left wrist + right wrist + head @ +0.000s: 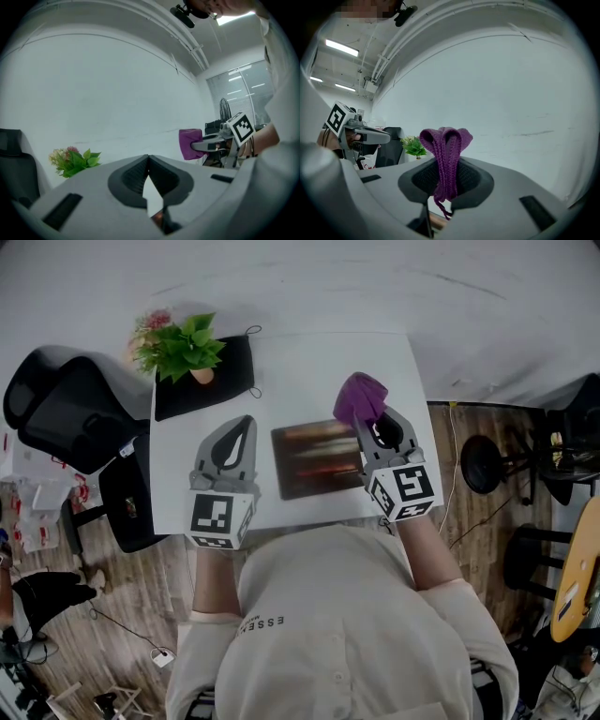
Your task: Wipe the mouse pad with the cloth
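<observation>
A dark mouse pad (317, 458) with reddish streaks lies in the middle of the white table (309, 362). My right gripper (369, 420) hovers over the pad's right far corner, shut on a bunched purple cloth (360, 397). In the right gripper view the cloth (446, 154) stands up folded between the jaws, with a thread hanging below. My left gripper (247, 422) is held above the table left of the pad, jaws closed together with nothing between them (148, 161). The left gripper view also shows the cloth (190, 144) in the right gripper (208, 145).
A potted green plant (183, 345) stands on a black mat (211, 381) at the table's far left corner. A black office chair (66, 409) sits left of the table. Black stools (483, 463) stand to the right on the wooden floor.
</observation>
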A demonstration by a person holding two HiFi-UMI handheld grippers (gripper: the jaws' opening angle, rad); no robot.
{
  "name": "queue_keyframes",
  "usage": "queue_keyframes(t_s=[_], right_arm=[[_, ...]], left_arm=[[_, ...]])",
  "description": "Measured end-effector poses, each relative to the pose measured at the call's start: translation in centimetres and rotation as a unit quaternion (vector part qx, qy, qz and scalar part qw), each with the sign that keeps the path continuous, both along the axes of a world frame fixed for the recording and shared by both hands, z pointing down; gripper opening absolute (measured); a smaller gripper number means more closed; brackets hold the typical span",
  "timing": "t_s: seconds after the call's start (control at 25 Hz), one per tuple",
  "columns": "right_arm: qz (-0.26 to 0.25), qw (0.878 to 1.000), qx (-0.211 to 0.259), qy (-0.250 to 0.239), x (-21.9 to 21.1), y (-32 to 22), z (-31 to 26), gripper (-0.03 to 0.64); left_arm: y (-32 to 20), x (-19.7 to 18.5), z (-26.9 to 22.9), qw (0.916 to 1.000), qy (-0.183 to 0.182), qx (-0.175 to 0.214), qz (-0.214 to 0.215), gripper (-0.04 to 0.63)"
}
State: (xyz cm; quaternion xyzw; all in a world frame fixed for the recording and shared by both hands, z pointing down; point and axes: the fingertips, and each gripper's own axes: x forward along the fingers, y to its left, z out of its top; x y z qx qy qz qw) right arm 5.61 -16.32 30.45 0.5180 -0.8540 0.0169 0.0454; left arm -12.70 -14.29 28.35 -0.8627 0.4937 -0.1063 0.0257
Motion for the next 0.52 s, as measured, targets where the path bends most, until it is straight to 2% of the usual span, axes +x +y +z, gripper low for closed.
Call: queue_keyframes(t_s=[0.52], right_arm=[[0.009, 1.000, -0.008, 0.001, 1.04, 0.54, 0.53, 0.086]], left_arm=[[0.71, 0.71, 0.28, 1.0000, -0.001, -0.005, -0.004, 0.002]])
